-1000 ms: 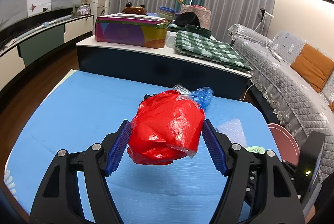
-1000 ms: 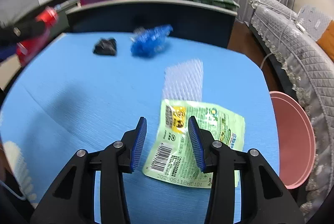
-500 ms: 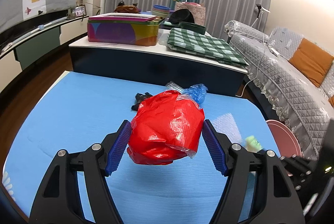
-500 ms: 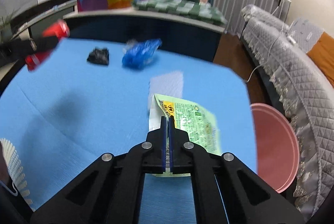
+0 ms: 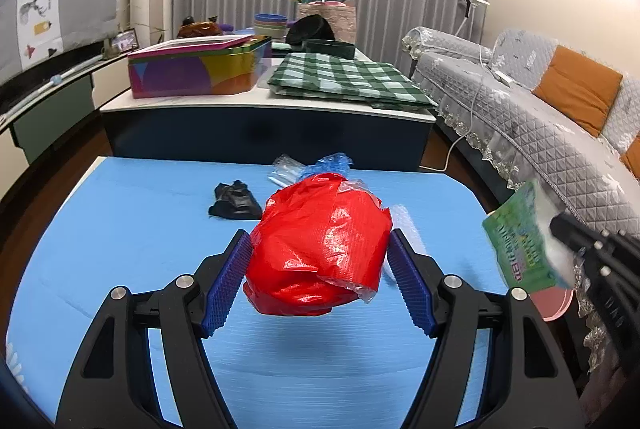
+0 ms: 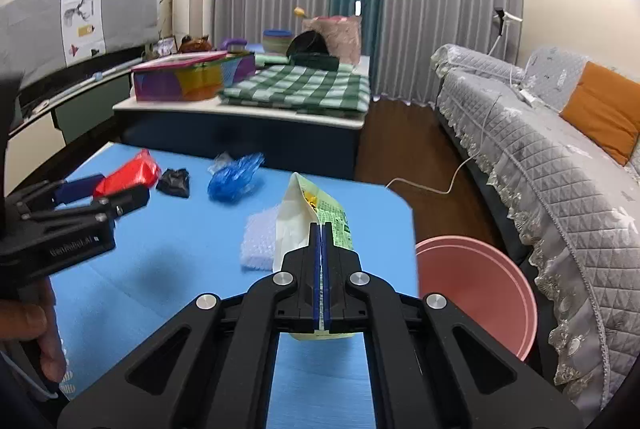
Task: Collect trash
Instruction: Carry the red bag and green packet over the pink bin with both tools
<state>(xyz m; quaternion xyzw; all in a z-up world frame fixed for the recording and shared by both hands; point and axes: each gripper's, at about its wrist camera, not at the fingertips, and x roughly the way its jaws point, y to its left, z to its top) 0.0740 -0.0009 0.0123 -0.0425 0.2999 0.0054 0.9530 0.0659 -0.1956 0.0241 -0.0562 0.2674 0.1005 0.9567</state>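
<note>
Item, left gripper [image 5: 320, 261]: my jaws stand wide and clamp the red plastic bag [image 5: 318, 249] at both flanks, holding it clear above the blue table [image 5: 120, 229].

Item, right gripper [image 6: 322, 241]: my jaws are pressed together on the green snack wrapper [image 6: 320, 213], which hangs lifted off the table.

Item, loose on the table: black scrap [image 6: 174, 181], blue plastic bag [image 6: 234, 177], white foam mesh [image 6: 260, 239], all well apart from my fingers.

Item, pink bin [image 6: 476, 289]: off the table's right edge, lower than the top.

Step in hand, as I judge it: carrying, both grips loaded. Next move calls for swinging the wrapper over the bin before parting my jaws, the red bag after it.
</note>
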